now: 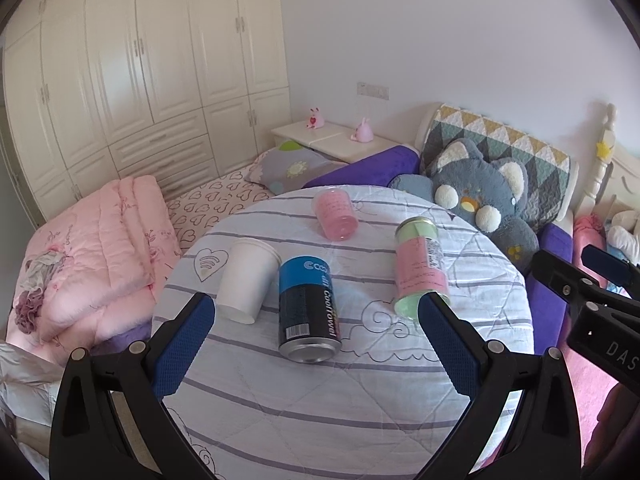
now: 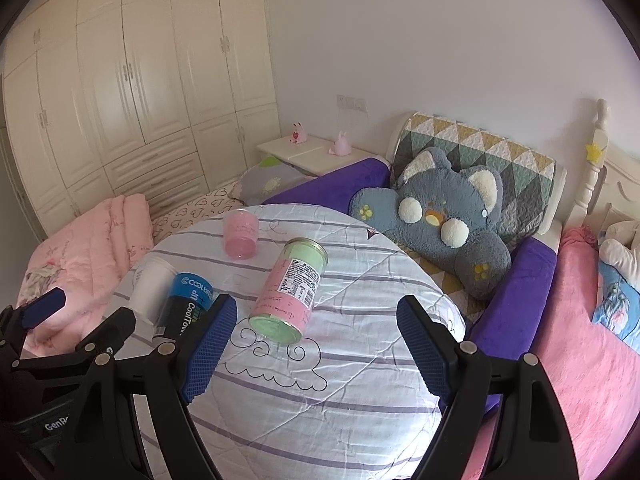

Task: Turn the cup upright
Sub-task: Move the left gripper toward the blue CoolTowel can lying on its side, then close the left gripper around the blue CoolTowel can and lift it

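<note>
A white paper cup (image 1: 248,278) lies on its side on the round striped quilted surface (image 1: 344,392), mouth pointing away; it also shows in the right wrist view (image 2: 150,288). Beside it lie a blue-black can (image 1: 308,308), a green-pink canister (image 1: 420,266) and a small pink cup (image 1: 334,214), all on their sides. My left gripper (image 1: 316,314) is open, above the near part of the surface, with the can between its fingers' line. My right gripper (image 2: 314,316) is open, just short of the green-pink canister (image 2: 290,290). It holds nothing.
A grey plush toy (image 1: 476,196) and a patterned headboard cushion (image 1: 500,144) sit behind the surface. A folded pink quilt (image 1: 92,248) lies at the left. A white nightstand (image 1: 332,140) and wardrobe (image 1: 140,60) stand at the back. A pink blanket (image 2: 580,340) is at the right.
</note>
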A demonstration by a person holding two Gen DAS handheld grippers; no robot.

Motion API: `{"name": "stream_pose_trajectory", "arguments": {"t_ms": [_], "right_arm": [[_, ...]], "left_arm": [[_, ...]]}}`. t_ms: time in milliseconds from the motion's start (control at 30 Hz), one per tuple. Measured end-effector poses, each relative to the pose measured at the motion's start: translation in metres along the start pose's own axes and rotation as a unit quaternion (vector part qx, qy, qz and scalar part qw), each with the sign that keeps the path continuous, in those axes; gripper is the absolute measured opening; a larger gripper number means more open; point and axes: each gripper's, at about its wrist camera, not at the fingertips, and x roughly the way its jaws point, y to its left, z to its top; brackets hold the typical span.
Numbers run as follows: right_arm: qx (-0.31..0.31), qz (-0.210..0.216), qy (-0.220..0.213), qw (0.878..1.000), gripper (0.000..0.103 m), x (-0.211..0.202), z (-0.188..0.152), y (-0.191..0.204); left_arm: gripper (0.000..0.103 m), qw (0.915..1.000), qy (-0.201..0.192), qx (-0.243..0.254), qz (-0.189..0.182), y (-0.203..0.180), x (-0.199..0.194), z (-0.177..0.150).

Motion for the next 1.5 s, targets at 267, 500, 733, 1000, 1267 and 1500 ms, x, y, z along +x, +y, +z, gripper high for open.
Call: {"name": "stream_pose_trajectory", "arguments": {"t_ms": [267, 500, 733, 1000, 1267, 1500], "right_arm": [[-0.004, 0.012, 0.015, 1.000, 0.083, 0.023, 0.000, 0.006], [-0.006, 0.022, 0.034, 0.999, 0.083, 0.045, -0.003, 0.010], [-0.014, 0.028, 0.051, 0.998, 0.083, 0.065, -0.004, 0.016], [-0.017, 0.026, 0.064, 0.997, 0.083, 0.086, -0.005, 0.015], [-0.021, 0.031, 0.082, 0.996, 0.083, 0.109, -0.008, 0.012], [-0.023, 0.037, 0.094, 0.995, 0.083, 0.126, -0.009, 0.011]], "left_arm": [[0.103, 0.9997, 0.021, -0.012, 0.003, 0.013, 0.020, 0.002], [0.103, 0.9986, 0.048, -0.022, -0.004, 0.021, 0.043, 0.003], [0.103, 0.9978, 0.061, -0.022, -0.010, 0.020, 0.064, 0.005], [0.103, 0.9940, 0.104, -0.026, -0.019, 0.015, 0.099, 0.007], [0.103, 0.9865, 0.160, -0.033, -0.007, 0.016, 0.147, 0.004], [0.102, 0.9835, 0.178, -0.030, -0.007, 0.007, 0.171, 0.000]]}}
